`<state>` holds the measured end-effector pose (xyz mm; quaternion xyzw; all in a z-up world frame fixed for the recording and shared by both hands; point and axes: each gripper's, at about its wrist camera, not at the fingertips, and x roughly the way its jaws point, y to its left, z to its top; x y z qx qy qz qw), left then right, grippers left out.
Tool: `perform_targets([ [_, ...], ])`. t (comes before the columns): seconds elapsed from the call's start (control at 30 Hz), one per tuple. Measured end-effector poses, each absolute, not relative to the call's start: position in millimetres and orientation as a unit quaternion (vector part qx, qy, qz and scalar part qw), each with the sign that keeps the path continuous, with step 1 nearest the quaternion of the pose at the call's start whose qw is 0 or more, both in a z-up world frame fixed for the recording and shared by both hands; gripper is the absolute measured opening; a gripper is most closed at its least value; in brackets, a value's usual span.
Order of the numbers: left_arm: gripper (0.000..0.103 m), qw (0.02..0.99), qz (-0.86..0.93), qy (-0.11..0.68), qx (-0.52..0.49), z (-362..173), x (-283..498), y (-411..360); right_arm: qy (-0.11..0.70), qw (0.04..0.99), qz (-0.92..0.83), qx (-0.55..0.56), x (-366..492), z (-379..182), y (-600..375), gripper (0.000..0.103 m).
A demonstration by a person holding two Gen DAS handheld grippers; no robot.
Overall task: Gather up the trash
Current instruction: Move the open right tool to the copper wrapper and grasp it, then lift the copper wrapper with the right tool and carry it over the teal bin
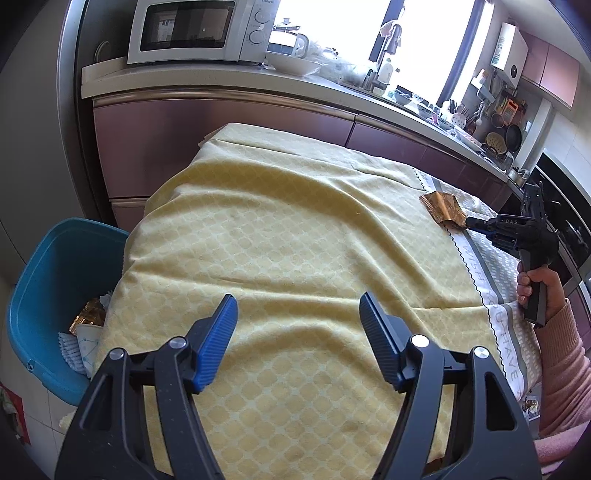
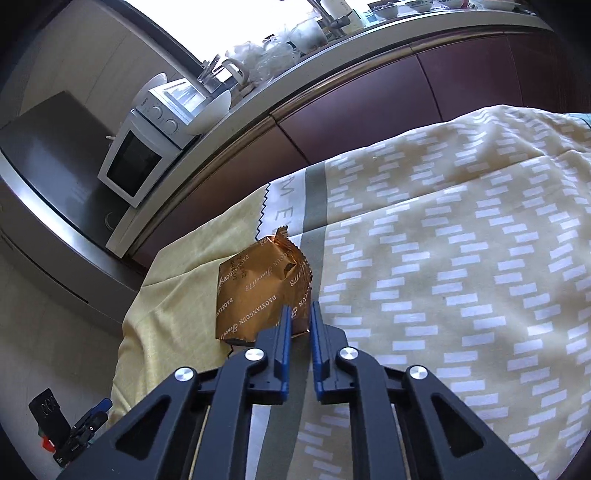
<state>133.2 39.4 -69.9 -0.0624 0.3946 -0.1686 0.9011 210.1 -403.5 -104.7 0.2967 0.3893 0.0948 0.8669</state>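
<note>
A crinkled golden snack wrapper (image 2: 258, 291) lies on the cloth-covered table, where the yellow cloth (image 1: 277, 240) meets a grey-and-white patterned cloth (image 2: 461, 277). My right gripper (image 2: 301, 312) is shut on the wrapper's near edge, its blue pads close together with the foil between them. In the left wrist view the same wrapper (image 1: 441, 208) sits at the far right with the right gripper (image 1: 467, 221) pinching its corner. My left gripper (image 1: 299, 306) hangs open over bare yellow cloth with nothing between its fingers.
A blue bin (image 1: 44, 280) stands on the floor left of the table, holding a golden wrapper, a paper cup and white paper. Behind the table runs a counter with maroon cabinets (image 1: 221, 122) and a microwave (image 1: 199, 29). A hand in a pink sleeve (image 1: 561, 354) holds the right gripper's handle.
</note>
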Motion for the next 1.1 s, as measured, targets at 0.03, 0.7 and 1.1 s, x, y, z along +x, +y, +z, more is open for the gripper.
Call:
perform_targets([
  [0.03,0.068,0.901,-0.168,0.395,-0.064,-70.2,132.9,39.8,0.387,0.866,0.101,0.299,207.6,-103.7,-400.8,0.007],
  [0.7,0.067,0.907,-0.164,0.379,-0.084,-66.5,119.0,65.6,0.325,0.850,0.242,0.337,170.1,-53.0,-327.0,0.002],
  [1.1,0.067,0.918,-0.143,0.360,-0.086,-56.9,98.5,95.6,0.359,0.811,0.333,0.321,179.6,-57.5,-237.9,0.002],
])
